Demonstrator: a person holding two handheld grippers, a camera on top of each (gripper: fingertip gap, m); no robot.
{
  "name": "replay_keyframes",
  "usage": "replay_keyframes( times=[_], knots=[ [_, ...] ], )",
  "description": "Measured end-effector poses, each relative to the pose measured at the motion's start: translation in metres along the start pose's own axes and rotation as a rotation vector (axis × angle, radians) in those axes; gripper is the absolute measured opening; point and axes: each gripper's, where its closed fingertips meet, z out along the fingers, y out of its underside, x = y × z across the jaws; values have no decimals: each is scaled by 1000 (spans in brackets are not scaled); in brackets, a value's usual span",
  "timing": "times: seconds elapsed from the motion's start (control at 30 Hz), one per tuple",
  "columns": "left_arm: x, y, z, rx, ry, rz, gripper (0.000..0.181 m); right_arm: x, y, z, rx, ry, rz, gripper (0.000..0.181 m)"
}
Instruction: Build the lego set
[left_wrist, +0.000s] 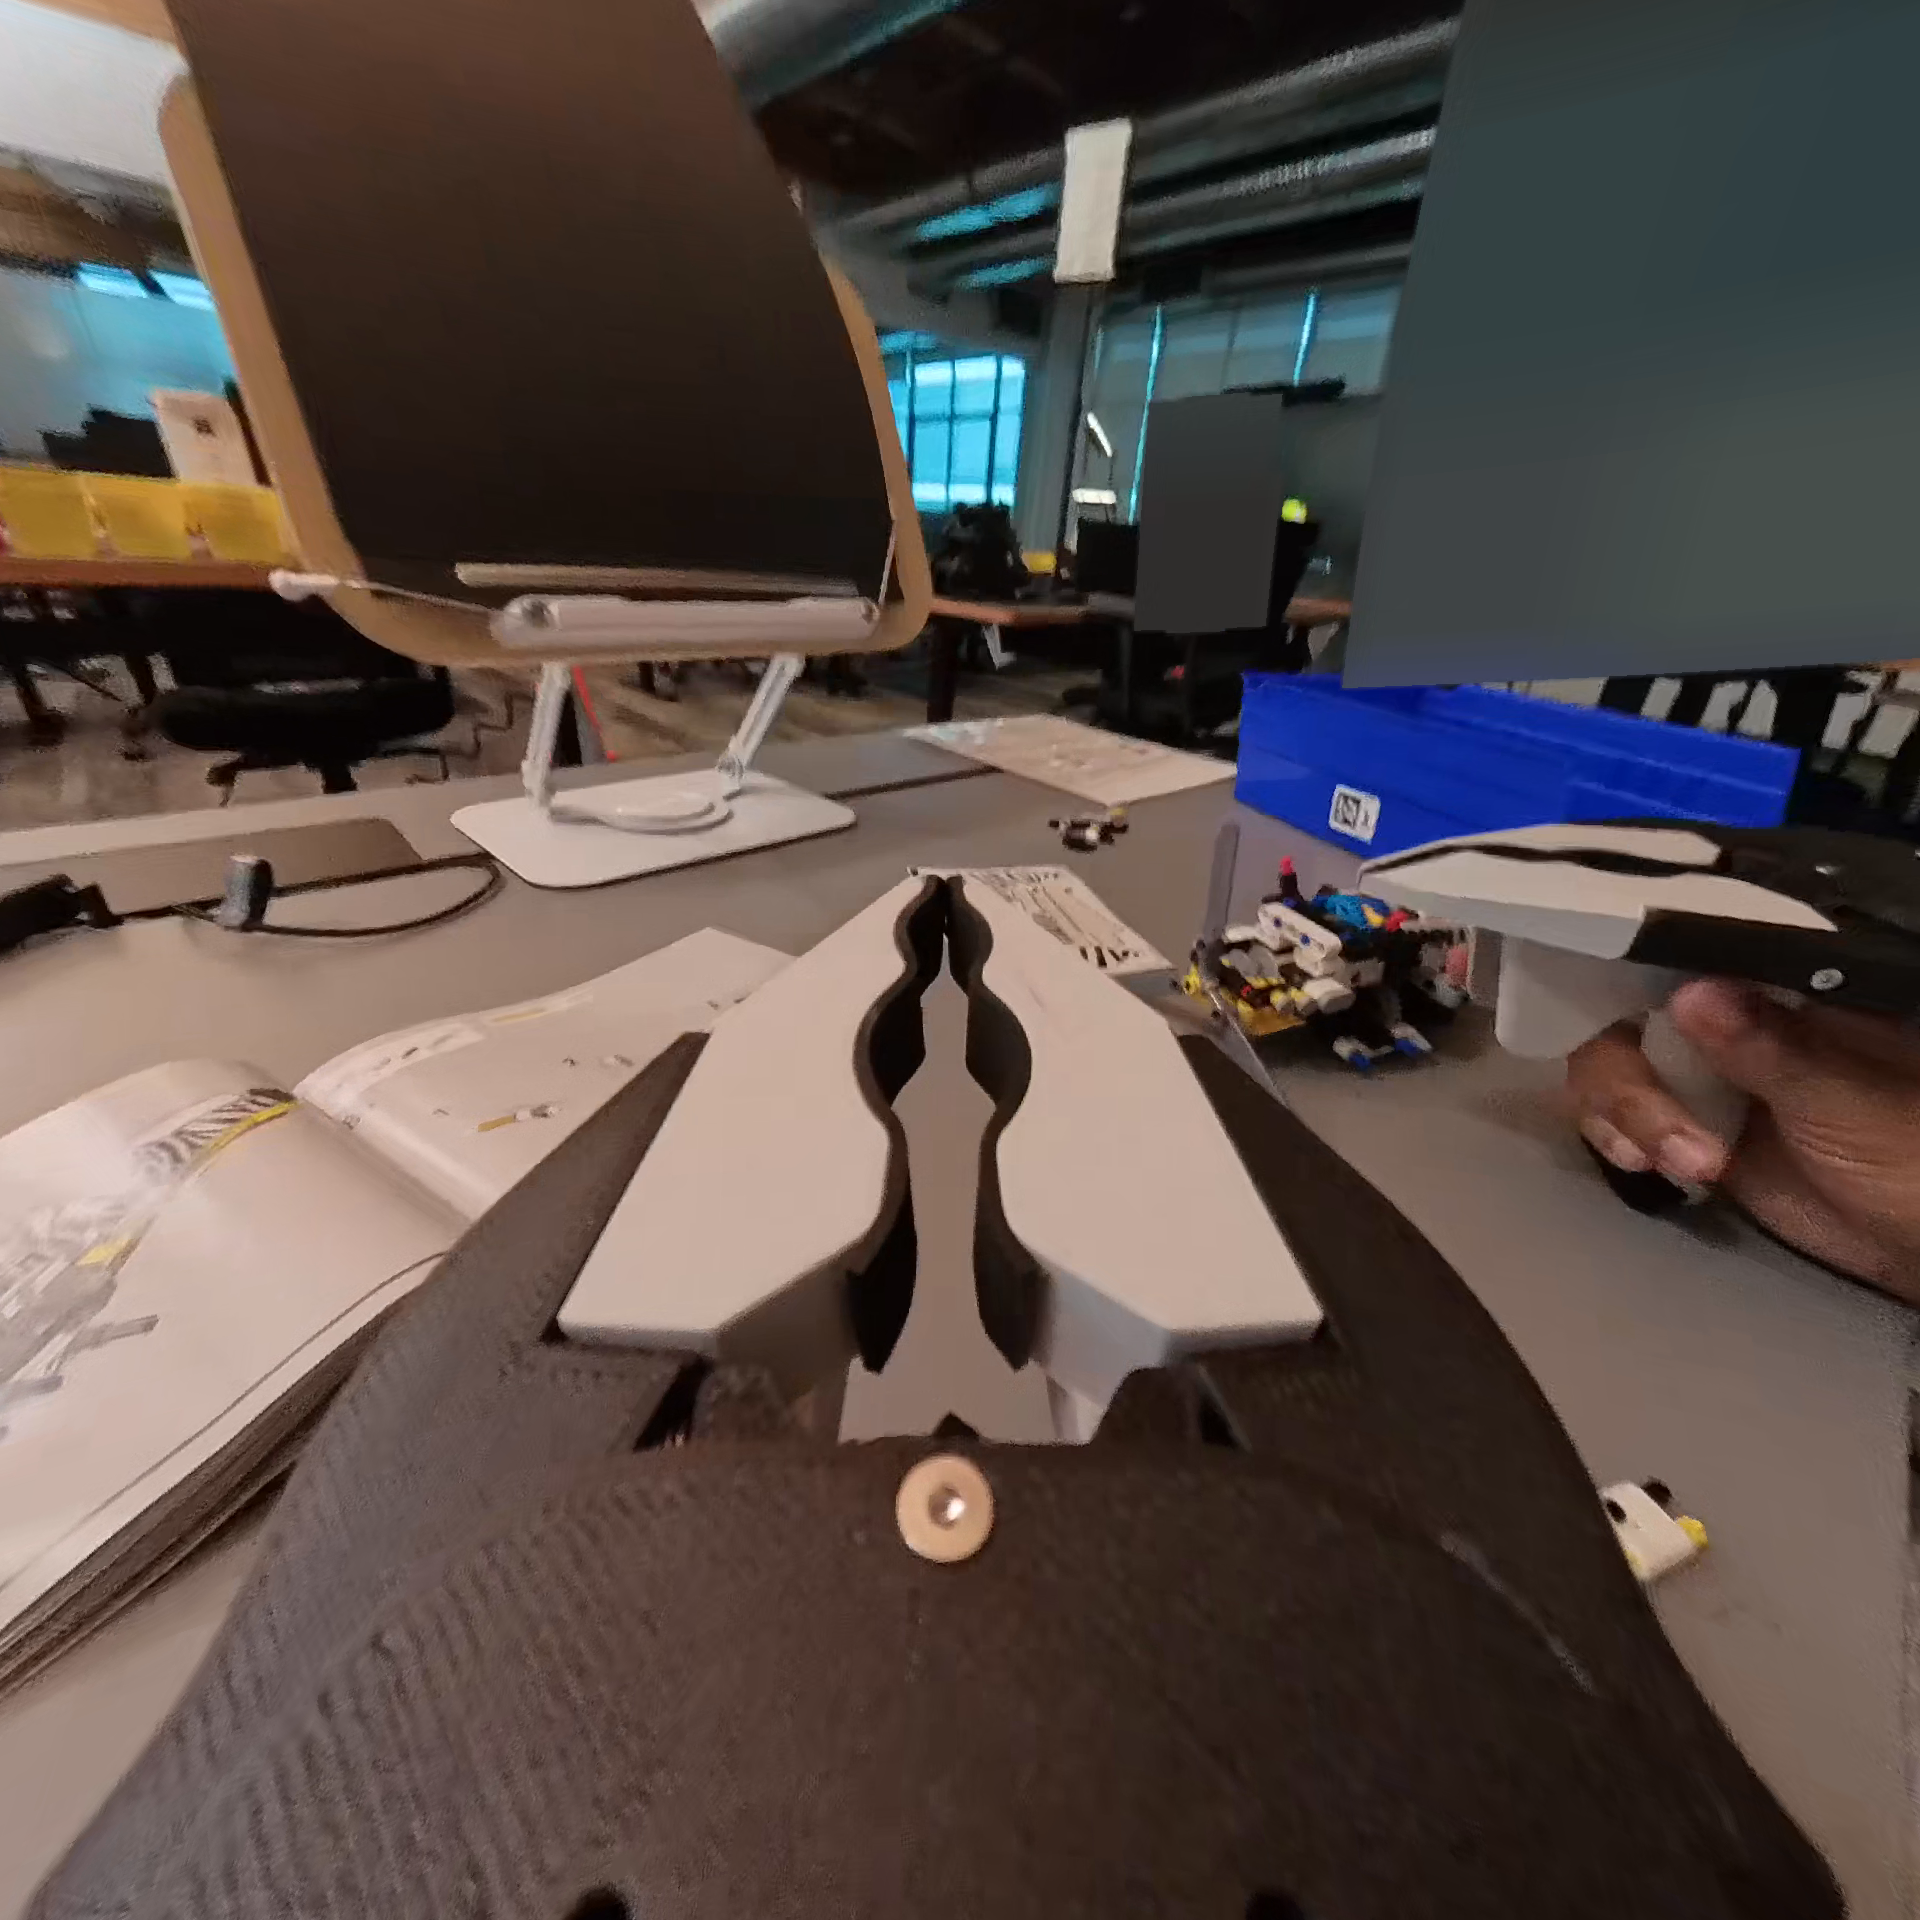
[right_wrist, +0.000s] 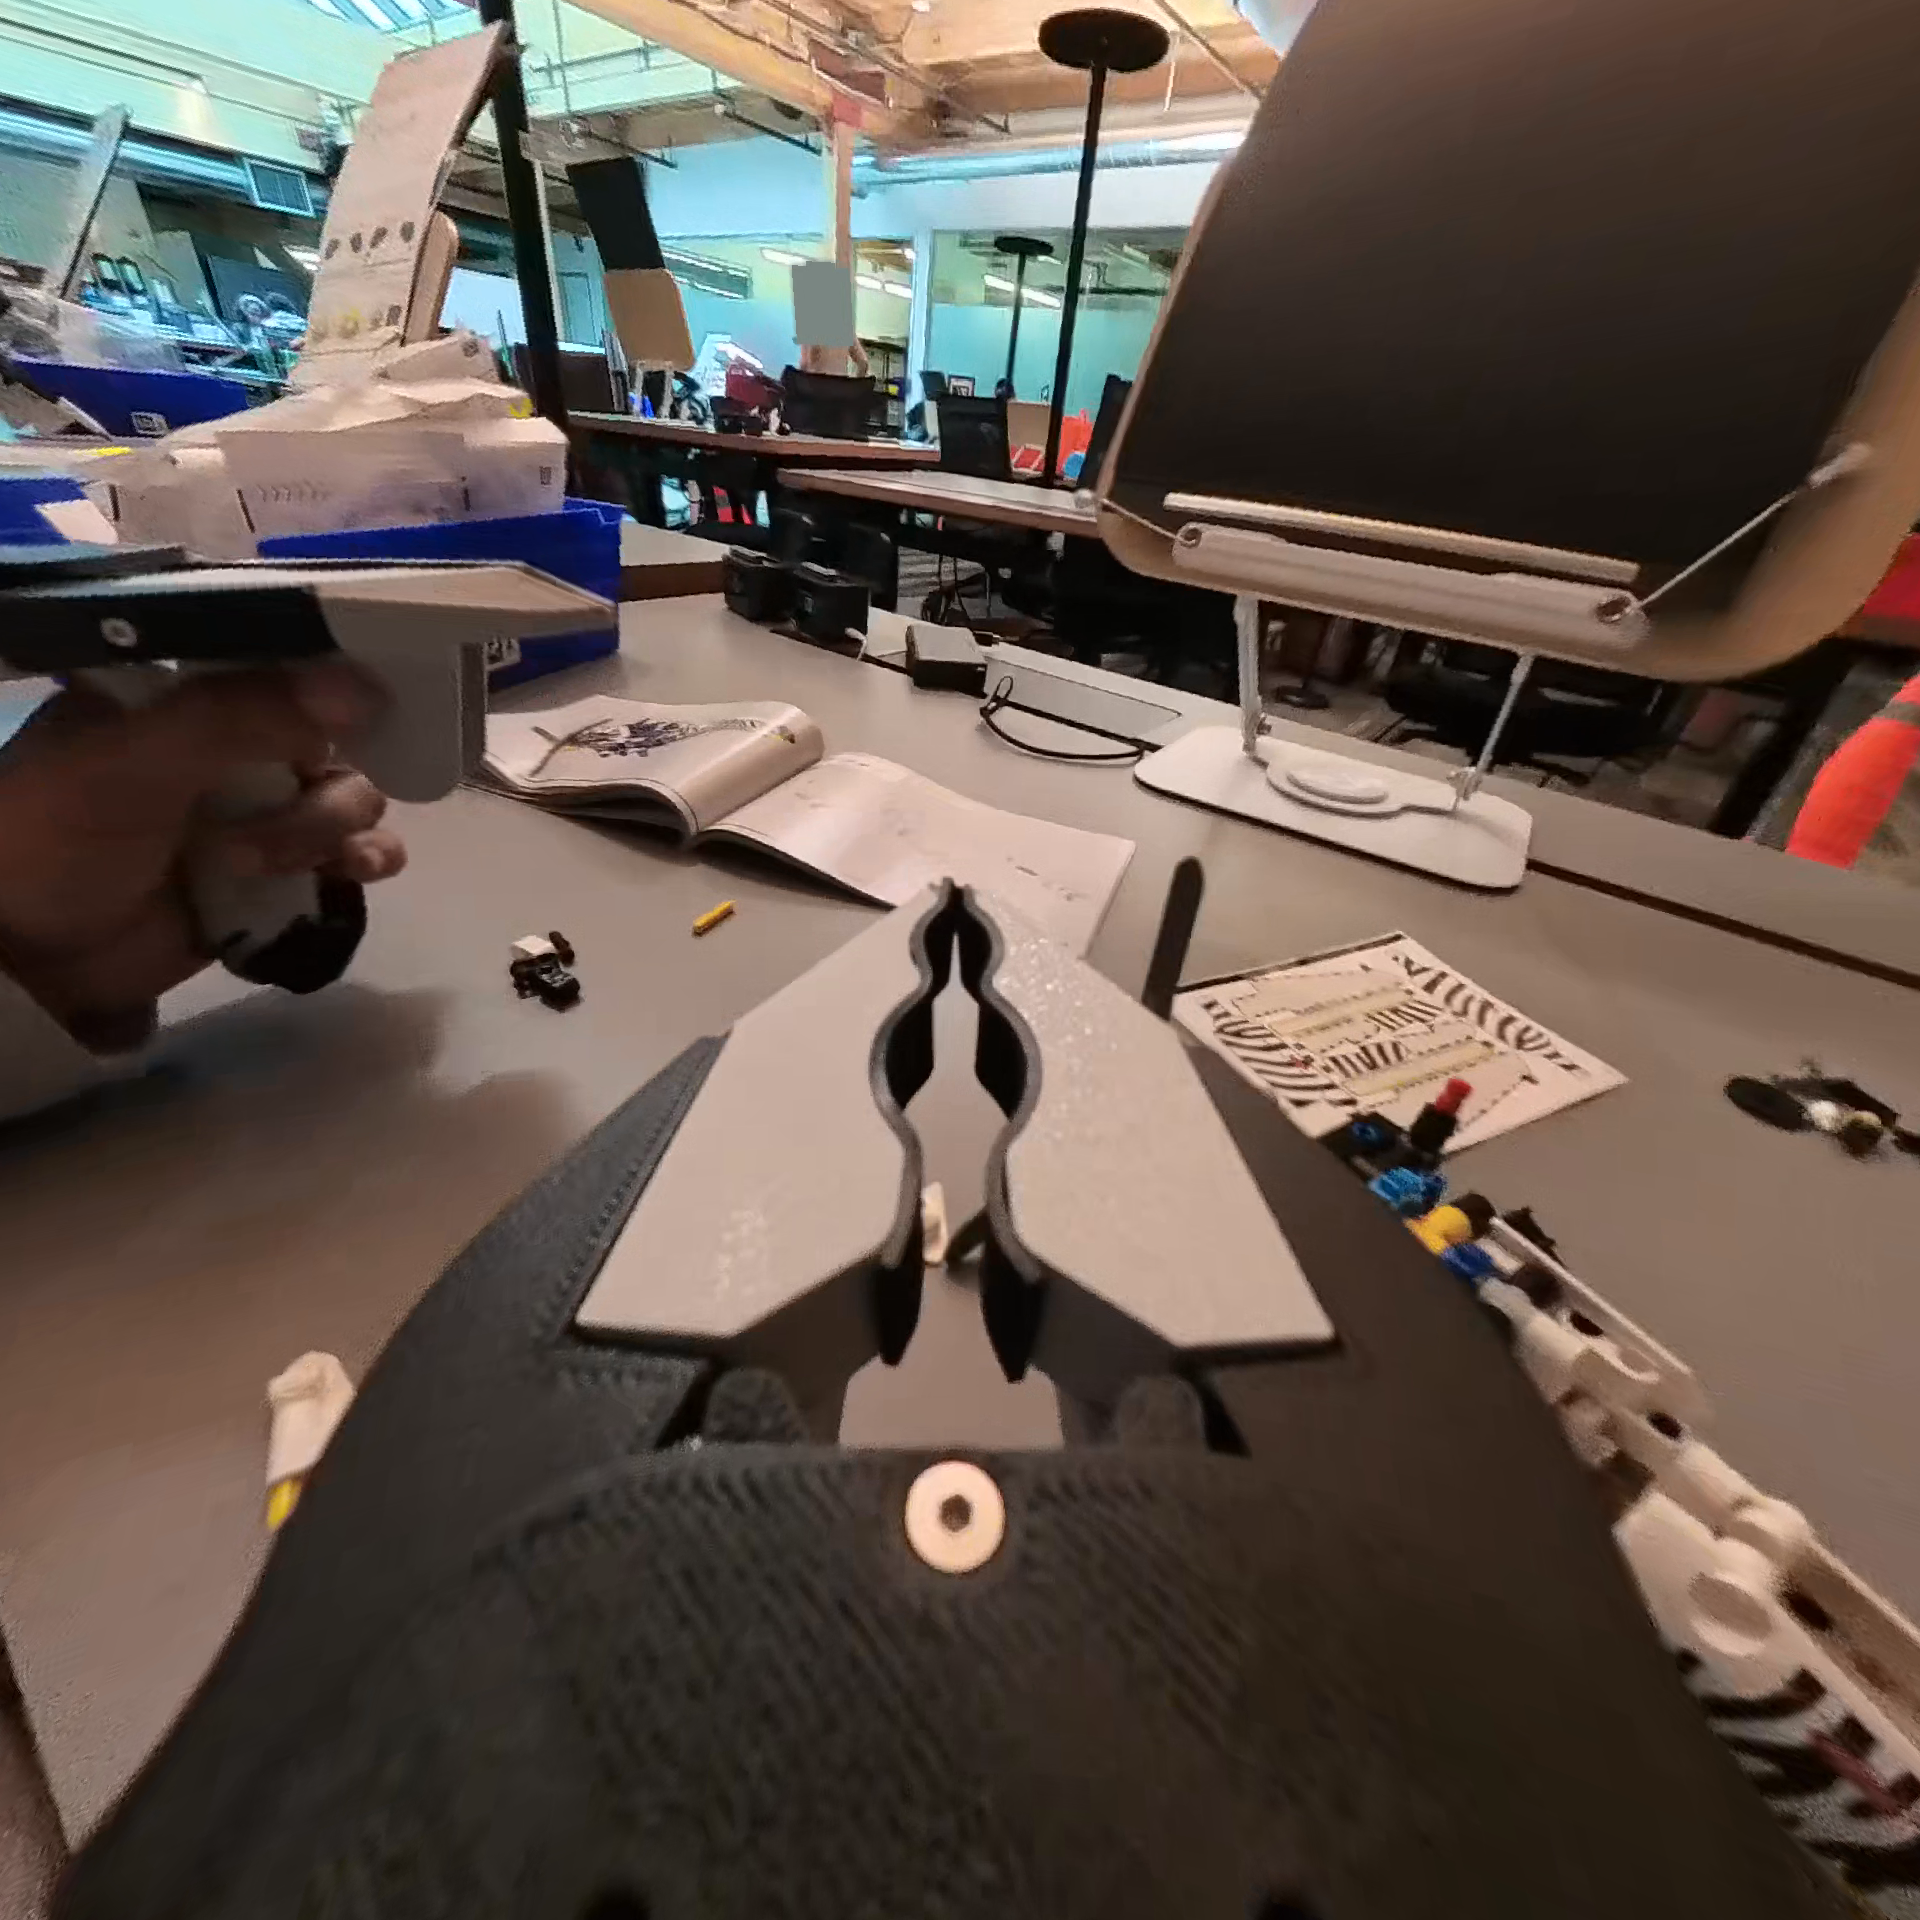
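My left gripper (left_wrist: 943, 883) is shut and empty, held above the grey table over a zebra-pattern sticker sheet (left_wrist: 1060, 914). The part-built lego model (left_wrist: 1330, 966), black, white, yellow and blue, stands on the table to its right. My right gripper (right_wrist: 954, 894) is shut and holds nothing; the model (right_wrist: 1558, 1371) lies along its right side, partly hidden by its body. A small black-and-white assembly (right_wrist: 545, 961), a yellow pin (right_wrist: 715, 916) and a white piece (right_wrist: 301, 1423) lie loose on the table. The open instruction booklet (left_wrist: 208, 1195) lies at the left.
A tablet on a white stand (left_wrist: 665, 810) stands at the back of the table, with a cable beside it. A blue bin (left_wrist: 1507, 769) sits at the back right. A white piece with yellow (left_wrist: 1647, 1538) lies near the front right. Small dark pieces (right_wrist: 1818, 1112) lie far right. Some 15 cm of space lies between my two pairs of fingers. The white piece (right_wrist: 301, 1423) is about 15 cm from my right fingertips.
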Motion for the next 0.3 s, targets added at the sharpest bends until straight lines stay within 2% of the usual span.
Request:
replay_keyframes(
  times=[0.3],
  knots=[
    [-34,11,2,-39,-190,-74,0,-5,3,1,-18,-13,-37,0]
  ],
)
